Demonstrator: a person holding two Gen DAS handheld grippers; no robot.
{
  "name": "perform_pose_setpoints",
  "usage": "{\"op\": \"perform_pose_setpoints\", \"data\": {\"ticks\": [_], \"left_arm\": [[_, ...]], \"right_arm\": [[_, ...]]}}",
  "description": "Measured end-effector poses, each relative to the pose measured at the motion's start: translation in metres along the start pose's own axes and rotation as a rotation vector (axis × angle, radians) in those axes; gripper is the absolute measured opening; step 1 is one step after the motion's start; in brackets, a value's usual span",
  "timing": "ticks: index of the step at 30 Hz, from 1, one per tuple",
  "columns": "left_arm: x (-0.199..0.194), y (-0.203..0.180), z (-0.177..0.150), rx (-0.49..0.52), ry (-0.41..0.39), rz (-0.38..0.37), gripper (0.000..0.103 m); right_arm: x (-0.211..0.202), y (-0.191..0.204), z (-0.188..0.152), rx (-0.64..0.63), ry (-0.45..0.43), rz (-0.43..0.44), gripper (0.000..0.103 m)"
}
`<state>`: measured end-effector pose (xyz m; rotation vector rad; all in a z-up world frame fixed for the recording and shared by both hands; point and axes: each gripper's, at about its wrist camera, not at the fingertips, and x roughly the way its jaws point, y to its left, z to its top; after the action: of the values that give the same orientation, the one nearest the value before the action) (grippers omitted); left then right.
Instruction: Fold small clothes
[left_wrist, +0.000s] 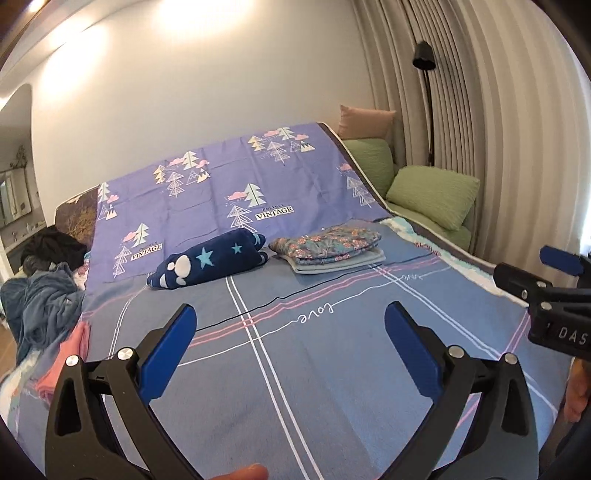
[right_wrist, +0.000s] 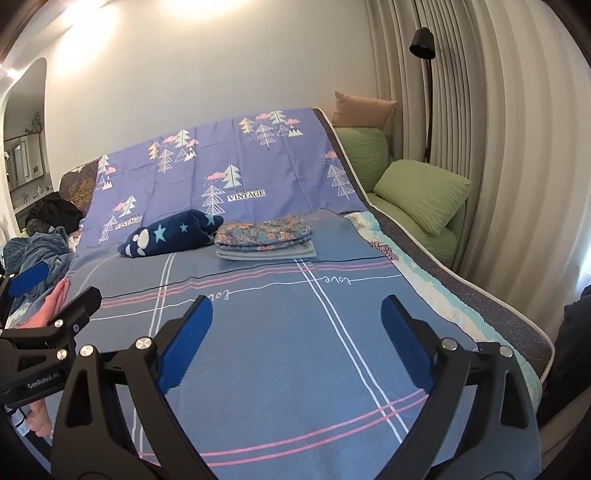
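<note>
Both my grippers, left (left_wrist: 290, 332) & right (right_wrist: 297, 325), gape wide w/ nothing between, over the bed sheet (left_wrist: 332, 387). Folded clothes stack (left_wrist: 328, 247) sits far up the bed beside a starry blue roll (left_wrist: 210, 262). Only left view shows my fingertip (left_wrist: 247, 472).

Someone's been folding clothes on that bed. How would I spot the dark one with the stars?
Start at the big purple sheet with trees sloping up at the back of the bed. At its foot two folded things lie side by side. The star garment is the left one: a plump navy roll with pale blue stars, unlike the flat floral stack beside it.
</note>
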<state>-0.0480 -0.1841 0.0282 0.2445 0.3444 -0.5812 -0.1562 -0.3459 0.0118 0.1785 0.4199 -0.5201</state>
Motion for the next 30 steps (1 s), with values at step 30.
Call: {"op": "perform_pose_setpoints", "data": {"ticks": [30], "left_arm": [[-0.015, 0.007, -0.016, -0.069, 0.021, 0.003, 0.102]], "right_arm": [[-0.027, 0.017, -0.012, -0.038, -0.003, 0.03, 0.095]]}}
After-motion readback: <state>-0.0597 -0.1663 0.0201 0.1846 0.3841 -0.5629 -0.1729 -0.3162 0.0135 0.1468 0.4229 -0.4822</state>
